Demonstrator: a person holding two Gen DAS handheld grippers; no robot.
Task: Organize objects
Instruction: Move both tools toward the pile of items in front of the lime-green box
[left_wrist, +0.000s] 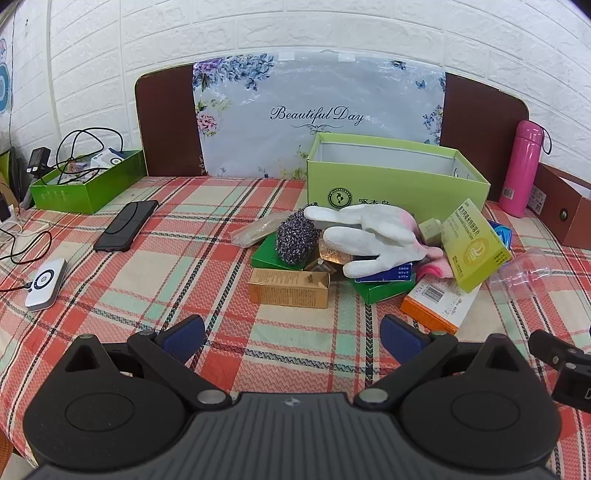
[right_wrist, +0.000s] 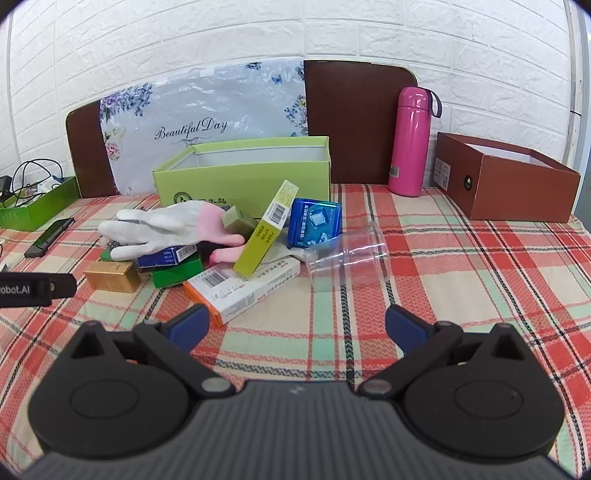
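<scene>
**Checked cloth, two wide-open grippers, one messy pile**

Black and blue are the colours seen closest. The left gripper (left_wrist: 291, 334) is held low over the checked cloth (left_wrist: 147, 295), and its blue pads (left_wrist: 184, 334) are spread wide apart. Nothing is held between them. The right gripper (right_wrist: 297, 326) is held the same way, with its jaws spread wide and nothing gripped.

Just past the grippers, a pile of small things is seen on the cloth. An orange and white box (right_wrist: 240, 291) is laid at the front. A gold box (left_wrist: 288, 291) is placed to the left of it. A clear plastic cup (right_wrist: 349, 256) is tipped on its side at the right edge of the pile. A yellow-green box (right_wrist: 266, 234) is leaned up against a blue box (right_wrist: 314, 221). A white glove (left_wrist: 369, 236) is draped over the top, beside a fuzzy dark ball (left_wrist: 297, 240).

Behind the pile, an open light green box (right_wrist: 243, 173) is set. Farther right, a pink bottle (right_wrist: 410, 142) and a brown box (right_wrist: 517, 184) are found. A black phone (left_wrist: 127, 225) is laid far left.
</scene>
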